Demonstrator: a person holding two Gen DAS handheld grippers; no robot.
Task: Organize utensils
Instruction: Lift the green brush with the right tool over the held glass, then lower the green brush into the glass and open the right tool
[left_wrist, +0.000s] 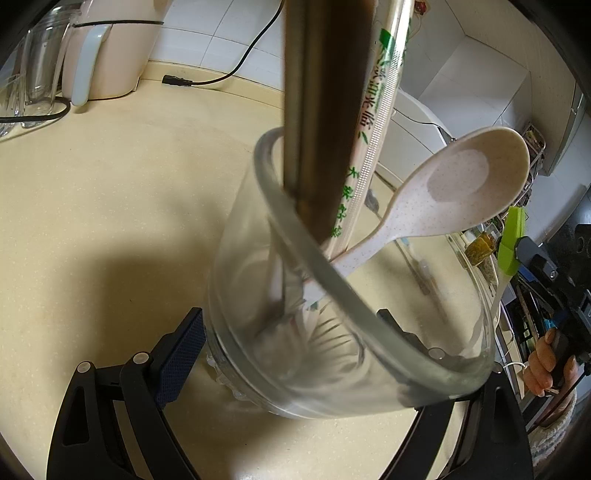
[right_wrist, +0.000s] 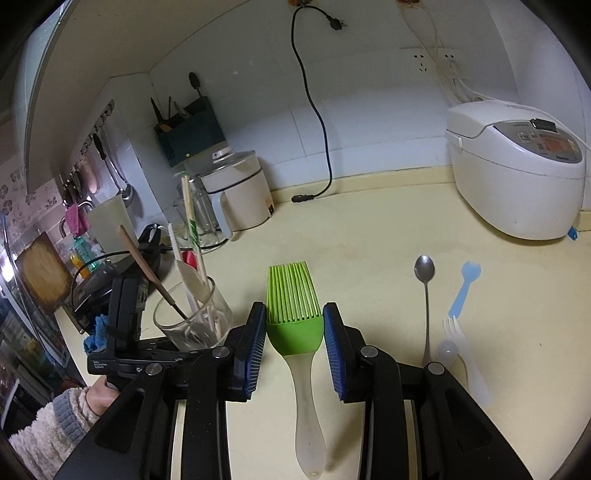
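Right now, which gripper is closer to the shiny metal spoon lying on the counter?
Right. The right gripper, clamping the green brush, sits just beside the metal spoon. The left gripper holds the glass on the brush's far side, farther from it.

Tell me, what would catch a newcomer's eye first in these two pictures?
Probably the bright green silicone brush, clamped between the blue pads of the right gripper above the yellow counter. Next, the glass jar held in the left gripper, crowded with a speckled spoon and chopsticks.
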